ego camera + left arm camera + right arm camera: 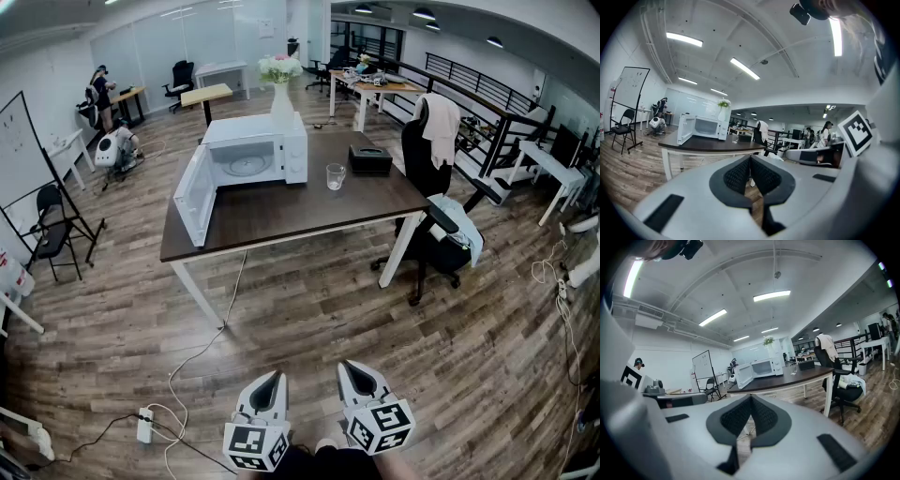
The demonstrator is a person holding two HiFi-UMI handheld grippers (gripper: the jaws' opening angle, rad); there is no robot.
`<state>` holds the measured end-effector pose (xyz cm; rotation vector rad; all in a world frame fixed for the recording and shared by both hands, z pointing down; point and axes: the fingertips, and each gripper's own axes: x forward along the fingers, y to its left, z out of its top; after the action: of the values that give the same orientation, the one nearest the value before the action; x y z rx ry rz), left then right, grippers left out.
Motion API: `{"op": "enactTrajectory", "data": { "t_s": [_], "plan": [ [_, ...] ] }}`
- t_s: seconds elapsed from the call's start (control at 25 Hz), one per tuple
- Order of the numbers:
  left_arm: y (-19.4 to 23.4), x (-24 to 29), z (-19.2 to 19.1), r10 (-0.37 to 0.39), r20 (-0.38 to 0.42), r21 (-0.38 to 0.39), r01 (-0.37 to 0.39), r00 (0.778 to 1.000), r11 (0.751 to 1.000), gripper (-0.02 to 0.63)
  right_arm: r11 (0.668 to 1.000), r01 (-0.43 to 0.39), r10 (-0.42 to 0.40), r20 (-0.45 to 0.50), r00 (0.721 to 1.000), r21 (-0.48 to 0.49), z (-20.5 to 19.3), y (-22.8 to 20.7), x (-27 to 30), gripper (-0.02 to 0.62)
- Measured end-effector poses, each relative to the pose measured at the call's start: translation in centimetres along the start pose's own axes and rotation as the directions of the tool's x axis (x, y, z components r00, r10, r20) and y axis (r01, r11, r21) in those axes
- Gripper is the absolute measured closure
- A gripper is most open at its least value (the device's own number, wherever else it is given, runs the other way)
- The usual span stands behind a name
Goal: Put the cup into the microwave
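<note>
An open-plan office: a swivel chair [433,234] stands right of the dark table [281,211], a whiteboard [17,141] to its left, more desks [384,87] beyond it, strip lights [745,68] above.

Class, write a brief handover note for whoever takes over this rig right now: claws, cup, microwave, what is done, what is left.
Left claw: shut, empty.
Right claw: shut, empty. Both are held well short of the table.
Cup: upright on the table, right of the microwave, untouched.
Microwave: door open, nothing seen inside but the turntable.
Done: only the open door.
Left: approach, grip the cup, set it inside.
</note>
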<state>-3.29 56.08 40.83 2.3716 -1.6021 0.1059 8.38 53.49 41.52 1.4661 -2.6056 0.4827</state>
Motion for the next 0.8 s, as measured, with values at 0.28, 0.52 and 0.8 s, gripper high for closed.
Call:
{"op": "enactTrajectory", "data": {
  "t_s": [0.28,0.52,0.8],
  "plan": [
    [-1.5,-0.7,-0.5,0.006,0.007,0.006,-0.007,1.0,1.0,0.601,1.0,0.02,-0.021,0.021,1.0,0.018,-0.5,-0.5,-2.0,0.603],
    [-2.8,-1.7,-1.5,0.026,0.009,0.026,-0.027,1.0,0.999,0.601,0.999,0.026,-0.026,0.002,1.0,0.027,-1.7,-1.1,-3.7,0.603],
    [-4.2,-3.7,-2.6,0.036,0.013,0.016,-0.036,0.999,0.999,0.6,0.999,0.01,-0.01,-0.015,1.0,0.035,-3.1,-0.7,-5.4,0.603]
  ]
}}
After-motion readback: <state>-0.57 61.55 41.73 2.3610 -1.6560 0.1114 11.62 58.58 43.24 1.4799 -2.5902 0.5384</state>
